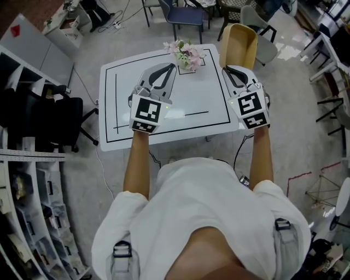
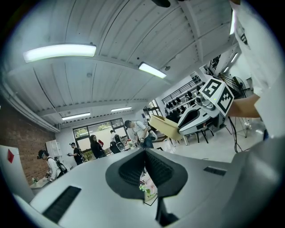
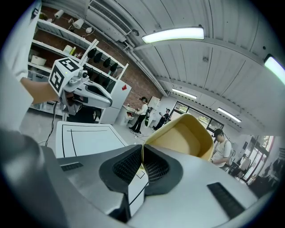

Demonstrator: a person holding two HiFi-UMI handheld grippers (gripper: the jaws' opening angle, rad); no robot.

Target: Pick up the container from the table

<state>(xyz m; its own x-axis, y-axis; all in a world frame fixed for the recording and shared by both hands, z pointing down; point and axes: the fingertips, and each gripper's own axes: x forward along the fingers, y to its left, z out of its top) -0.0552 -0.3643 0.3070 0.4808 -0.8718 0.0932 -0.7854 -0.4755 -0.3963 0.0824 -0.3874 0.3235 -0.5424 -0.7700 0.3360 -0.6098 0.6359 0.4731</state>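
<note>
The yellow container [image 1: 238,46] hangs tilted in the air past the far right corner of the white table [image 1: 197,104]. My right gripper [image 1: 232,68] is shut on its near rim; in the right gripper view the pads pinch the container [image 3: 187,136] wall at the right gripper [image 3: 142,149] tips. My left gripper [image 1: 164,68] hovers over the table's far middle, shut with nothing in it. In the left gripper view the left gripper [image 2: 143,156] has its pads together, and the container [image 2: 164,127] shows off to the right.
A small pot of pink flowers [image 1: 187,54] stands at the table's far edge between the grippers. Chairs [image 1: 183,16] stand behind the table, a black chair [image 1: 60,123] and shelving [image 1: 27,208] at the left. Several people stand in the room's background.
</note>
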